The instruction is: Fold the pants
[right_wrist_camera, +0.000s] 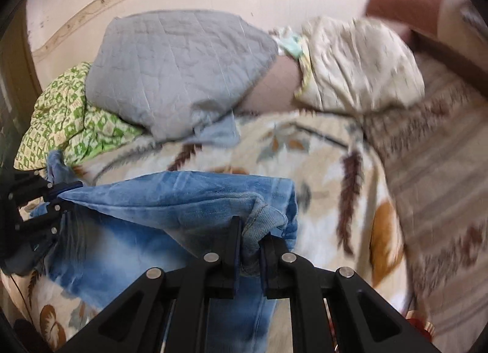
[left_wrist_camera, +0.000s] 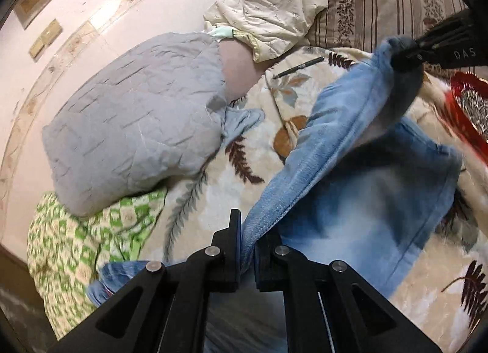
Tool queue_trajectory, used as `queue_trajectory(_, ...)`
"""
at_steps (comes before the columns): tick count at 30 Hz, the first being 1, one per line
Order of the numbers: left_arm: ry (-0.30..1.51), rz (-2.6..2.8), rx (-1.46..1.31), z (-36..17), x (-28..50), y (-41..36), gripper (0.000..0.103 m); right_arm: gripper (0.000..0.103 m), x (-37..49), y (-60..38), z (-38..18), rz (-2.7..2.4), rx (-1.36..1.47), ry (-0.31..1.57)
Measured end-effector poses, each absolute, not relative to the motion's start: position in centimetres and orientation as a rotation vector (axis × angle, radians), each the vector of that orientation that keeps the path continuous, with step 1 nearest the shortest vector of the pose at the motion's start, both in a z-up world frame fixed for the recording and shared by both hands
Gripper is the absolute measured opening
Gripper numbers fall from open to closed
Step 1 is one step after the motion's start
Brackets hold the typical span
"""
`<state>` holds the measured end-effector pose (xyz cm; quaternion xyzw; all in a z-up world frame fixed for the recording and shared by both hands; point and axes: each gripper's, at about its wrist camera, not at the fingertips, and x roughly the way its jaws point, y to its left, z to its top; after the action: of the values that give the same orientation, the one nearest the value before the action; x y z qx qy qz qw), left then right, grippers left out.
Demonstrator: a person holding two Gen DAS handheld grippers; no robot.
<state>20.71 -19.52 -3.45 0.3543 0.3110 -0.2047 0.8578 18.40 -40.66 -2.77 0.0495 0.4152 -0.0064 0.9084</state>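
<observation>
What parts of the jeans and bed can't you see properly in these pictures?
- Jeans waistband end: in both wrist views it is hidden under each camera's own gripper.
- Cloth pinched in the left gripper and right gripper: covered by the fingers.
- Pen: its writing is too small in the left view.
- Striped pillow: motion-blurred in the right view.
- Red object: cut off by the left view's edge.

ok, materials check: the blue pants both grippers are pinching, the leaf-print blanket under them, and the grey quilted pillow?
Blue faded pants: denim by the look, with washed-out patches, a stitched hem and a paler fuzzy inside face. Cream leaf-print blanket: looks like plush fleece, matte with a soft nap. Grey quilted pillow: woven cloth, likely cotton, matte, with crinkled stitch lines. Left gripper and right gripper: black, probably plastic.
</observation>
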Motion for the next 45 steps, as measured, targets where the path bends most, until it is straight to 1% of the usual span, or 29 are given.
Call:
queue_trajectory(7, 0.701, -0.376, 0.737, -8.8, 17.2, -19.1, 0.006, 0.01, 15.7, -40.2, -8.8, -0.03, 0.203, 0.954)
queue_trajectory(14, 0.721, -0.408, 0.64, -9.3, 15.2, -18.1, 0.006, 0.01, 12.8, -39.7, -9.0, -0.034, 0.185, 0.928)
queue_trajectory(19, 0.851, -0.399, 0.675, -12.2, 15.6, -18.9, 0.007, 0.011, 12.9, -39.1, -10.8, -0.011, 0.153, 0.993)
queue_trajectory(22, 0.905, -0.419, 0.643, -13.1, 15.9, -18.9, 0.007, 0.017, 12.8, -39.0, -11.1, -0.03, 0.135, 1.017)
queue_trajectory(23, 0.918, -0.417, 0.629, -13.2, 16.1, -18.8, 0.007, 0.026, 12.6, -39.1, -10.9, -0.044, 0.129, 1.015)
queue_trajectory(24, 0.925, -0.418, 0.615, -13.3, 16.3, -18.7, 0.007, 0.047, 12.4, -39.2, -10.6, -0.068, 0.113, 1.014)
queue_trajectory(25, 0.927, -0.418, 0.611, -13.3, 16.2, -18.7, 0.007, 0.065, 12.0, -39.4, -10.3, -0.103, 0.098, 1.015)
queue_trajectory(26, 0.927, -0.418, 0.611, -13.2, 16.2, -18.6, 0.007, 0.092, 11.5, -39.8, -9.9, -0.127, 0.102, 0.999)
queue_trajectory(27, 0.925, -0.416, 0.615, -13.2, 16.2, -18.7, 0.007, 0.098, 10.7, -40.2, -9.2, -0.142, 0.121, 0.968)
queue_trajectory(30, 0.934, -0.415, 0.593, -13.1, 16.3, -18.6, 0.007, 0.098, 9.0, -41.4, -6.9, -0.144, 0.183, 0.916)
queue_trajectory(32, 0.933, -0.416, 0.59, -13.0, 16.3, -18.6, 0.01, 0.098, 8.1, -41.7, -5.1, -0.151, 0.188, 0.873)
queue_trajectory(33, 0.934, -0.425, 0.587, -13.0, 16.2, -18.6, 0.02, 0.098, 7.7, -41.8, -4.0, -0.148, 0.191, 0.84)
queue_trajectory(34, 0.939, -0.43, 0.583, -12.9, 16.3, -18.5, 0.044, 0.098, 7.5, -41.7, -3.3, -0.148, 0.194, 0.821)
queue_trajectory(35, 0.94, -0.429, 0.581, -12.9, 16.2, -18.5, 0.059, 0.099, 7.3, -41.7, -2.5, -0.147, 0.2, 0.797)
queue_trajectory(36, 0.916, -0.416, 0.58, -12.6, 15.9, -18.4, 0.083, 0.099, 7.4, -41.6, -2.0, -0.144, 0.206, 0.775)
queue_trajectory(37, 0.892, -0.402, 0.582, -12.2, 15.5, -18.4, 0.093, 0.099, 7.3, -41.4, -1.4, -0.143, 0.212, 0.756)
queue_trajectory(41, 0.829, -0.39, 0.565, -10.3, 14.3, -17.8, 0.094, 0.1, 7.8, -40.8, -0.7, -0.131, 0.245, 0.718)
queue_trajectory(45, 0.787, -0.405, 0.525, -7.5, 12.6, -15.6, 0.095, 0.1, 8.3, -39.4, -0.6, -0.078, 0.262, 0.699)
